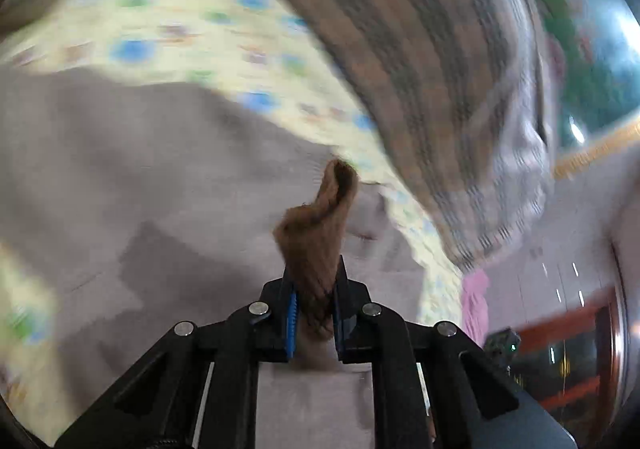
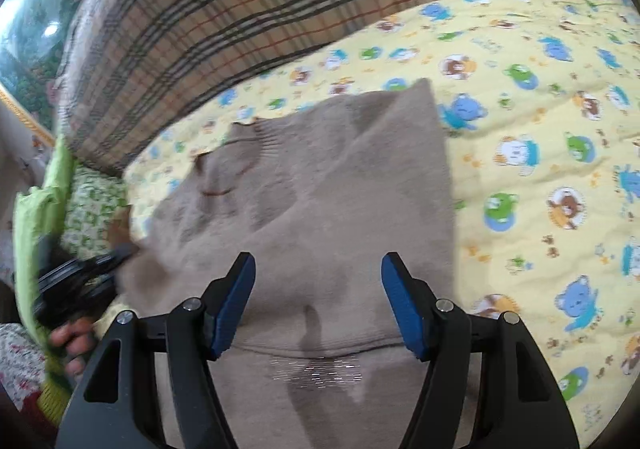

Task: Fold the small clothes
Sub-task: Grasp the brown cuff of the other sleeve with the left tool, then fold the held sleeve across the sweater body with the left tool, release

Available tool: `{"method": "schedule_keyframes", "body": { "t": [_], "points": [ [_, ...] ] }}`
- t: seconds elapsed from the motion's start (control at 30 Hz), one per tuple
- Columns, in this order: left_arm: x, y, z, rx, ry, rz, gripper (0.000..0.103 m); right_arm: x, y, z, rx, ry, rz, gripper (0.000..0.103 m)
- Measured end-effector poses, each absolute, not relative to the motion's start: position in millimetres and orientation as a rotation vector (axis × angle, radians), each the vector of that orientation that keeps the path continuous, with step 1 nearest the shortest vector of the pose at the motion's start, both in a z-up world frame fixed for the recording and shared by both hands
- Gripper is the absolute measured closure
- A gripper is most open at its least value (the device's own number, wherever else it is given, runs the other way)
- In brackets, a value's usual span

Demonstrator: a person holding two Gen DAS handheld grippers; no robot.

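While the taupe sweater [image 2: 320, 185] lies spread on the yellow cartoon-print quilt [image 2: 540, 169], the left gripper [image 1: 314, 301] pinches a brown fuzzy fold [image 1: 316, 237], probably part of that garment, though blur makes this uncertain. The right gripper [image 2: 318, 301] hovers over the sweater's hem, jaws spread wide with nothing between them. A plaid blanket [image 2: 224, 21] lies beyond.

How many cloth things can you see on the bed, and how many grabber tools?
Beige sweater: 1
Yellow teddy-bear sheet: 1
Plaid blanket: 1
Green cloth at the edge: 1
Hand-held grippers: 2, the left shut on a brown bit of the sweater, the right open above it
Total: 6
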State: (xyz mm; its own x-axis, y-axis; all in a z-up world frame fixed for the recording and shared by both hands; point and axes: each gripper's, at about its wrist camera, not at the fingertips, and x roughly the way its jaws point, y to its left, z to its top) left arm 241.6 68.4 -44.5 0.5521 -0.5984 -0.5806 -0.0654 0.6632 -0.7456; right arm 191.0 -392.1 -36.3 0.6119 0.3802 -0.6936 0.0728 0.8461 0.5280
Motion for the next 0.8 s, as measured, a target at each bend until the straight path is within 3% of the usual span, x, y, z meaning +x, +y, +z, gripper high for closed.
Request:
{"method": "schedule_keyframes", "body": {
  "t": [0.23, 0.3, 0.37, 0.57, 0.8],
  "points": [
    [211, 101, -89, -0.854, 1.042, -0.29, 0.08, 192, -404, -45, 0.537, 0.908, 0.078, 0.037],
    [213, 96, -85, -0.837, 1.036, -0.311, 0.068, 192, -405, -43, 0.494, 0.901, 0.039, 0.037],
    [217, 93, -83, -0.815, 1.032, -0.319, 0.065, 193, -409, -42, 0.47, 0.899, 0.001, 0.037],
    [238, 83, -76, -0.772, 1.014, -0.318, 0.066, 191, -411, -44, 0.471, 0.921, -0.019, 0.037],
    [239, 80, -72, -0.745, 1.004, -0.307, 0.065, 180, -350, -53, 0.647, 1.013, 0.381, 0.037]
  ]
}}
